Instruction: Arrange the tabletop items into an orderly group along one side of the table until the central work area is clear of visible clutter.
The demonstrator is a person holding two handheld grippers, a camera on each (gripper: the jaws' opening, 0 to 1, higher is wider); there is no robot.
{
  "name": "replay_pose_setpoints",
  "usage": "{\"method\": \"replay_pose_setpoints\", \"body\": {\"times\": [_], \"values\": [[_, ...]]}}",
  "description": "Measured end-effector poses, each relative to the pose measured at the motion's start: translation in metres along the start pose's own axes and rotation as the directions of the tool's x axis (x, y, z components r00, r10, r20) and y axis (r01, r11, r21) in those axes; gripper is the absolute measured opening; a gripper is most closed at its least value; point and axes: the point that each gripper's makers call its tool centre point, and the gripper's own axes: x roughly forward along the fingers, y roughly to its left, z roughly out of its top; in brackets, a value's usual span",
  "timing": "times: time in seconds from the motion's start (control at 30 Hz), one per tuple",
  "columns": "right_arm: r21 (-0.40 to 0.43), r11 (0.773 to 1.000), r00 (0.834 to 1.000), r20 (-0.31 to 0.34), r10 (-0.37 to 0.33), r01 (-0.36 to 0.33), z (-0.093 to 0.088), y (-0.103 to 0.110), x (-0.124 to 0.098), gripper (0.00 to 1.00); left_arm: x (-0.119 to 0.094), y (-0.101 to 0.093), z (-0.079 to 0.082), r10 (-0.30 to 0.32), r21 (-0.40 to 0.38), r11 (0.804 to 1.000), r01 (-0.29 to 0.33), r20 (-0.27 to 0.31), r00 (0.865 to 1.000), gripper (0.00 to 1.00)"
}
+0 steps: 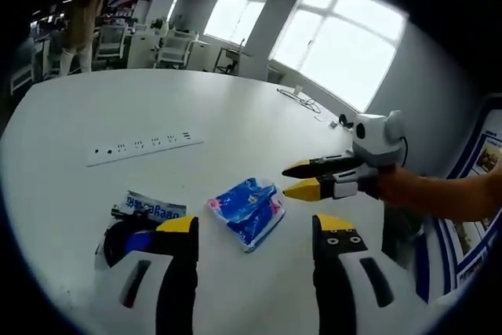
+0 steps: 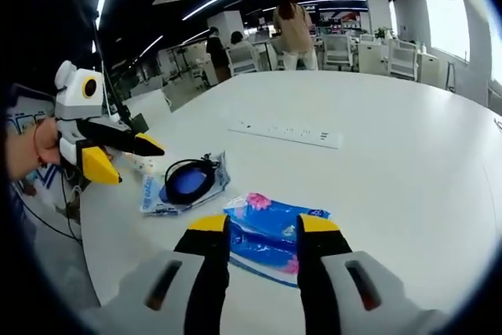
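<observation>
A blue plastic packet (image 1: 247, 211) (image 2: 271, 234) with a pink spot lies flat on the white table (image 1: 118, 107) (image 2: 408, 162). Beside it lies a clear bag holding dark swim goggles (image 1: 137, 229) (image 2: 187, 182) with a blue label. My left gripper (image 1: 255, 229) is open, its yellow-tipped jaws either side of the packet's near end. It shows at the left of the right gripper view (image 2: 135, 164), beyond the goggles bag. My right gripper (image 2: 263, 229) is open over the packet's near edge. It comes in from the right of the left gripper view (image 1: 286, 180), tips just short of the packet, nothing held.
A strip of sockets (image 1: 145, 147) (image 2: 286, 132) is set flush in the table. Loose cables (image 1: 302, 100) lie near the far edge by the windows. Office chairs (image 1: 176, 45) and a standing person (image 2: 294, 25) are beyond the table. A hand (image 1: 408, 190) holds the right gripper.
</observation>
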Motion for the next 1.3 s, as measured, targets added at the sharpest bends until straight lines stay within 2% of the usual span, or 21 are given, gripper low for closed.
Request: {"method": "replay_pose_setpoints", "body": {"times": [0.33,0.8,1.3], "values": [[-0.016,0.999,1.0,0.0,0.028,-0.028,0.008,0.02,0.009,0.34,-0.025,0.008,-0.001,0.022,-0.01,1.0,-0.022,0.031,0.999,0.65],[-0.04,0.996,0.997,-0.004,0.077,-0.077,0.021,0.054,0.025,0.36,-0.053,0.026,-0.014,0.083,-0.047,0.996,-0.081,0.043,0.996,0.68],[-0.059,0.989,0.99,-0.021,0.137,-0.138,0.032,0.094,0.049,0.35,-0.068,0.05,-0.027,0.168,-0.106,0.981,-0.162,0.049,0.985,0.68]]}}
